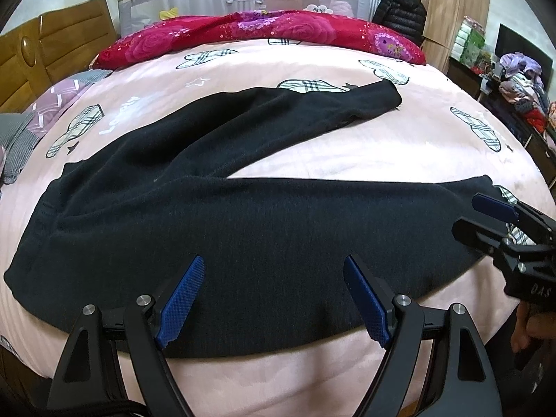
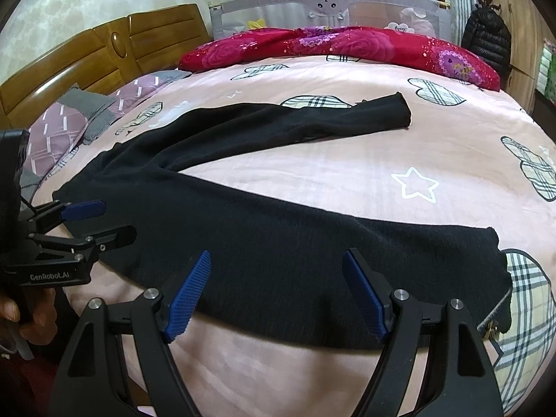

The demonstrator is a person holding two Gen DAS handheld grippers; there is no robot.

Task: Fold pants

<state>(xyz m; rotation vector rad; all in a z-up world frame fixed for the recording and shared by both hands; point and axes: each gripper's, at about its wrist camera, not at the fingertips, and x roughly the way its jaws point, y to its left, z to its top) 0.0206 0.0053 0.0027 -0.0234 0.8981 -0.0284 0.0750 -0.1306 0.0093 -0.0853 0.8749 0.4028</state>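
Black pants [image 1: 243, 215] lie flat on the pink bed [image 1: 347, 153], legs splayed in a V, near leg along the front edge. Left gripper [image 1: 274, 271] and right gripper [image 2: 278, 264] hover over the near leg, jaws spread wide, grasping nothing.

Black pants [image 2: 278, 260] spread flat on pink bed [image 2: 347, 160], legs apart, nearer leg along near edge. Right gripper [image 2: 278, 295] wide open over it. Left gripper [image 2: 104, 219] open near waistband.

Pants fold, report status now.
Left gripper open, right gripper open, both empty. Black pants flat on pink bedspread, legs splayed, unfolded. Nothing on them.
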